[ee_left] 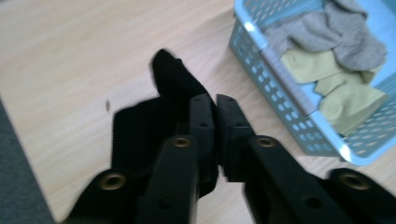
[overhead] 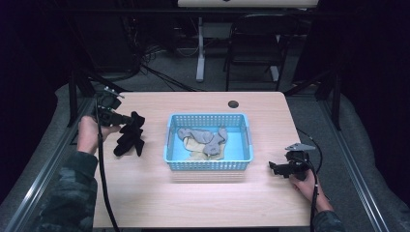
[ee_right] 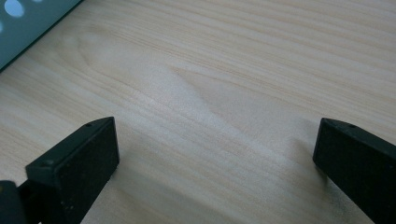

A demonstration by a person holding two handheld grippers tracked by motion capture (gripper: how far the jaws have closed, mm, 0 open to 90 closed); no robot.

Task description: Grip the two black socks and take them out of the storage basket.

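Note:
A black sock (overhead: 129, 137) lies crumpled on the wooden table, left of a blue basket (overhead: 208, 165). My left gripper (overhead: 126, 119) is at the sock's upper end. In the left gripper view its jaws (ee_left: 215, 99) stand a narrow slit apart, with the black sock (ee_left: 177, 84) lying against and behind the left jaw, on the table. The basket (ee_left: 280, 107) holds grey socks (overhead: 203, 136) and pale yellow socks (overhead: 196, 153). My right gripper (overhead: 274, 167) rests low on the table to the right of the basket, its jaws (ee_right: 215, 140) wide open over bare wood.
A round cable hole (overhead: 233, 104) sits near the table's far edge. A folding chair (overhead: 254, 43) and a desk leg (overhead: 200, 48) stand beyond the table. Metal rails run along both sides of the table.

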